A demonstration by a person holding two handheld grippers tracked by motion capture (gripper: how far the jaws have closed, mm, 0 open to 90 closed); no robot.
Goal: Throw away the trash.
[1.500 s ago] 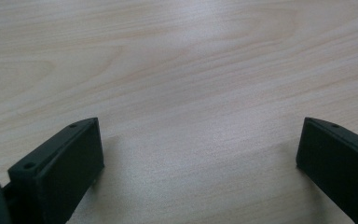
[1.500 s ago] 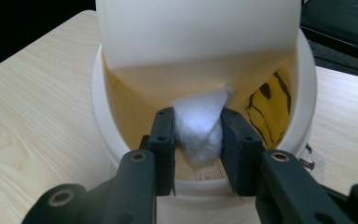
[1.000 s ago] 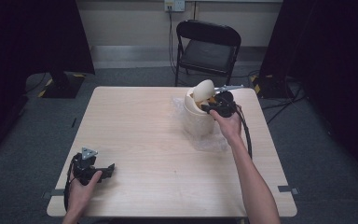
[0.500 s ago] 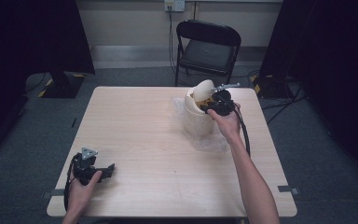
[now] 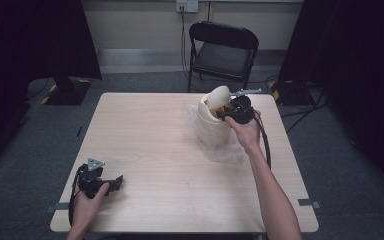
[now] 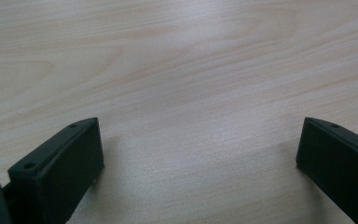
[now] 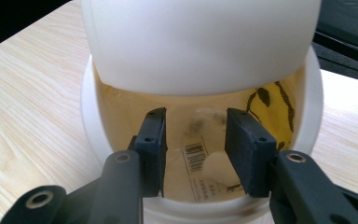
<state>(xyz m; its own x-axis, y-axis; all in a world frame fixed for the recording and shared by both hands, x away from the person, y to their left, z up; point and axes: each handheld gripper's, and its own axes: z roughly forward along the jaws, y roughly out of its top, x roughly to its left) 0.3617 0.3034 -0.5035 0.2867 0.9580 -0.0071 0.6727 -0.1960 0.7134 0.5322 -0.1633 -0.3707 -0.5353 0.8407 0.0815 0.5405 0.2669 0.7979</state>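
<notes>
Cream-white bin [image 5: 213,127] with a swing lid [image 5: 218,94] stands on the wooden table [image 5: 150,135], toward the far right, about 1 o'clock from table centre. Lid is tilted up, mouth open. In the right gripper view, the inside holds a yellow bag with black print [image 7: 272,105] and a wrapper with a barcode [image 7: 196,154]. Crumpled clear plastic [image 5: 225,152] lies under and around the bin's base. Right gripper [image 5: 228,114] sits at the bin's rim, at 3 o'clock of the bin; jaws part-open with a narrow gap, nothing between them. Left gripper [image 5: 114,180] rests on the table near the front left corner, about 7 o'clock from centre; jaws spread wide, bare wood between. Black folding chair [image 5: 223,50] stands beyond the far edge, at 12 o'clock.
</notes>
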